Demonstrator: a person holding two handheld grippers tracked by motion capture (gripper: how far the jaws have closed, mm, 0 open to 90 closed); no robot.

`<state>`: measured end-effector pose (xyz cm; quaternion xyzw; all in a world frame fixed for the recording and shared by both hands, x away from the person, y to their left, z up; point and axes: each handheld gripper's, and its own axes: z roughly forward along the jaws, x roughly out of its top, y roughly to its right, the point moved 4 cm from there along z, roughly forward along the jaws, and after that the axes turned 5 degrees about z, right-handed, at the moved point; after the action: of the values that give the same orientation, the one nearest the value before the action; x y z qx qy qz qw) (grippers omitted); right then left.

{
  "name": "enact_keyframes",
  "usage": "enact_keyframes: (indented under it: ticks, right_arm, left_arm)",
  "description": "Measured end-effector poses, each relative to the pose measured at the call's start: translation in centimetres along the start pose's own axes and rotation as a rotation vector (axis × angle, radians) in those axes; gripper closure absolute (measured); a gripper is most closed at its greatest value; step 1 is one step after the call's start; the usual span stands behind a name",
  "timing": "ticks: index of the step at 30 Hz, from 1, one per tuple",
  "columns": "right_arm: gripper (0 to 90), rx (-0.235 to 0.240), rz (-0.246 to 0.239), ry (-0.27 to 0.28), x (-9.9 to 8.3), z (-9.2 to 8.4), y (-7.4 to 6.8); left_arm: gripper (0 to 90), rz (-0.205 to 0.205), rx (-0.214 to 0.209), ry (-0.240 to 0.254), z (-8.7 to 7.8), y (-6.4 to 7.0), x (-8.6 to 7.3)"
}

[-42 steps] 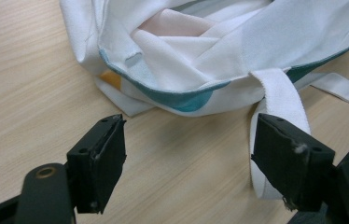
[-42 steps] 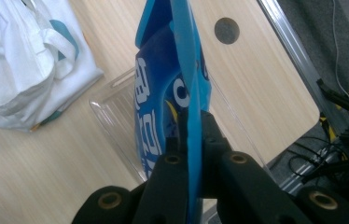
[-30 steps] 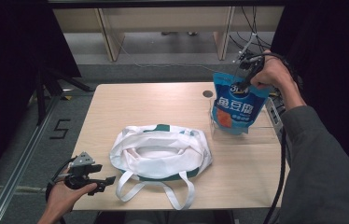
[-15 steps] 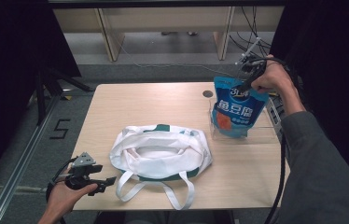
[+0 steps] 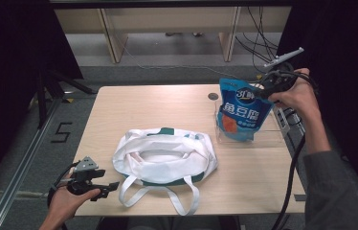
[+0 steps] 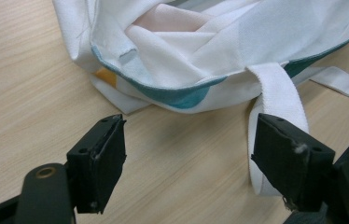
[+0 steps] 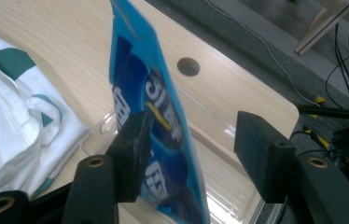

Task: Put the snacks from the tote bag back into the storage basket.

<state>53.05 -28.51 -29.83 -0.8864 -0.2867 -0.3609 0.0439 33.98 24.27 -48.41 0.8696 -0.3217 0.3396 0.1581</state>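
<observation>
A blue snack pouch (image 5: pixel 239 115) stands upright in a clear plastic bin (image 5: pixel 270 138) at the table's right side. My right gripper (image 5: pixel 259 94) is at the pouch's top right corner. Its jaws have just been opening, and in the right gripper view the pouch (image 7: pixel 156 116) stands between them, resting against one jaw and well apart from the other. A white tote bag with green trim (image 5: pixel 165 158) lies flat mid-table. My left gripper (image 5: pixel 107 189) waits open at the front left, and the left gripper view shows the tote's hem (image 6: pixel 200 51) and a white strap (image 6: pixel 277 88) just beyond its jaws.
A round cable hole (image 5: pixel 213 96) sits in the tabletop behind the bin. Bare wood stretches across the table's back left. Cables hang off the right edge, and the floor to the left bears a mark "5" (image 5: pixel 63 132).
The right hand has shifted to the right and slightly down, and its jaws have parted from the pouch's top. The pouch now stands lower in the bin. The left hand has not moved.
</observation>
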Motion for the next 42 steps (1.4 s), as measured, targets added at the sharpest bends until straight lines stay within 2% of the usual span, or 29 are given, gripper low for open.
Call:
enact_keyframes:
  ticks: [1, 2, 6, 7, 10, 11, 13, 14, 15, 16, 17, 22, 24, 25, 28, 29, 30, 31, 32, 33, 34, 35, 36, 37, 38, 40, 41, 42]
  right_arm:
    - [45.7, 0.002, 0.016, -0.007, -0.7, -0.3, -0.1]
    - [45.0, -0.002, 0.027, 0.007, -1.1, -0.4, 0.0]
    - [44.0, -0.007, 0.038, 0.029, -3.2, -0.8, 0.0]
    - [43.8, -0.008, 0.04, 0.034, -3.7, -0.9, 0.0]
    - [44.1, -0.005, 0.075, 0.038, -5.0, -1.1, -0.4]
    - [44.6, -0.019, 0.068, 0.05, -5.6, -1.1, -0.4]
    - [46.2, -0.019, 0.087, 0.048, -6.6, -1.0, -0.7]
    - [48.3, -0.014, 0.111, 0.04, -7.1, -0.9, -0.9]
    - [50.3, -0.023, 0.098, 0.042, -7.6, -0.7, -0.7]
    - [53.5, -0.028, 0.107, 0.037, -8.1, -0.5, -0.8]
    - [58.5, -0.031, 0.106, 0.031, -8.6, -0.3, -0.7]
    - [79.9, -0.001, 0.163, 0.003, -10.6, 0.9, -0.5]
    - [88.4, 0.014, 0.152, 0.021, -11.0, 1.4, -0.5]
    - [90.0, 0.029, 0.172, 0.011, -10.9, 1.5, -0.6]
    - [90.0, 0.051, 0.173, 0.019, -10.6, 2.0, -0.7]
    - [90.0, 0.038, 0.144, 0.038, -10.6, 2.2, -0.5]
    - [90.0, 0.039, 0.175, 0.044, -10.4, 2.4, -0.7]
    - [90.0, 0.039, 0.149, 0.027, -10.2, 2.4, -0.5]
    - [90.0, 0.048, 0.168, 0.028, -9.9, 2.5, -0.6]
    - [90.0, 0.038, 0.14, 0.036, -9.8, 2.8, -0.4]
    - [90.0, 0.044, 0.165, 0.018, -9.6, 2.7, -0.5]
    - [90.0, 0.038, 0.15, 0.028, -9.5, 3.0, -0.4]
    - [90.0, 0.034, 0.164, 0.037, -9.4, 3.1, -0.4]
    - [90.0, 0.034, 0.153, 0.009, -9.4, 3.1, -0.2]
    - [90.0, 0.026, 0.166, 0.005, -9.3, 3.1, -0.2]
    - [90.0, 0.02, 0.141, 0.014, -9.3, 3.3, 0.3]
    - [90.0, 0.025, 0.155, 0.014, -9.3, 3.3, 0.3]
    - [90.0, 0.019, 0.143, 0.016, -9.3, 3.4, 0.5]
  left_arm:
    - [24.2, -0.006, 0.003, 0.005, 0.0, 0.0, 0.0]
    - [24.2, 0.011, 0.012, -0.003, -0.1, -0.1, 0.0]
    - [24.2, 0.0, 0.003, 0.013, 0.0, -0.1, 0.1]
    - [24.2, 0.013, 0.0, 0.003, 0.0, -0.2, 0.0]
    - [24.2, 0.002, 0.009, 0.007, 0.0, -0.2, 0.1]
    - [24.2, 0.002, 0.009, 0.007, 0.0, -0.2, 0.1]
    - [24.3, 0.018, 0.001, 0.001, -0.1, -0.2, 0.0]
    - [24.2, 0.012, 0.001, 0.002, -0.1, -0.2, 0.0]
    - [24.2, 0.011, 0.001, 0.0, -0.1, -0.2, 0.0]
    - [24.2, 0.014, 0.001, 0.002, -0.1, -0.2, 0.0]
    - [24.2, 0.016, 0.002, 0.001, -0.1, -0.2, 0.0]
    - [24.2, 0.013, 0.001, -0.003, -0.1, -0.2, 0.0]
    - [24.2, 0.014, 0.002, -0.005, -0.1, -0.2, 0.0]
    - [24.2, 0.015, 0.001, -0.005, -0.1, -0.2, 0.0]
    - [24.2, 0.005, 0.008, 0.001, 0.0, -0.2, 0.0]
    - [24.3, 0.006, 0.009, 0.002, 0.0, -0.2, 0.0]
    - [24.2, 0.013, 0.002, -0.004, 0.0, -0.2, 0.0]
    - [24.3, 0.018, 0.001, -0.009, -0.1, -0.3, 0.0]
    - [24.3, 0.002, 0.009, 0.003, 0.0, -0.2, 0.0]
    - [24.2, 0.003, 0.01, 0.002, 0.0, -0.2, 0.0]
    - [24.2, 0.004, 0.008, 0.002, 0.0, -0.2, 0.0]
    - [24.2, 0.0, 0.007, 0.005, 0.0, -0.2, 0.0]
    - [24.2, 0.017, 0.002, -0.01, -0.1, -0.2, -0.1]
    - [24.3, 0.013, 0.003, -0.005, -0.1, -0.2, 0.0]
    - [24.3, 0.014, 0.002, -0.006, -0.1, -0.2, 0.0]
    - [24.3, 0.006, 0.005, 0.001, 0.0, -0.2, 0.0]
    - [24.2, 0.005, 0.008, 0.001, 0.0, -0.2, 0.0]
    - [24.2, 0.005, 0.008, 0.002, 0.0, -0.2, 0.0]
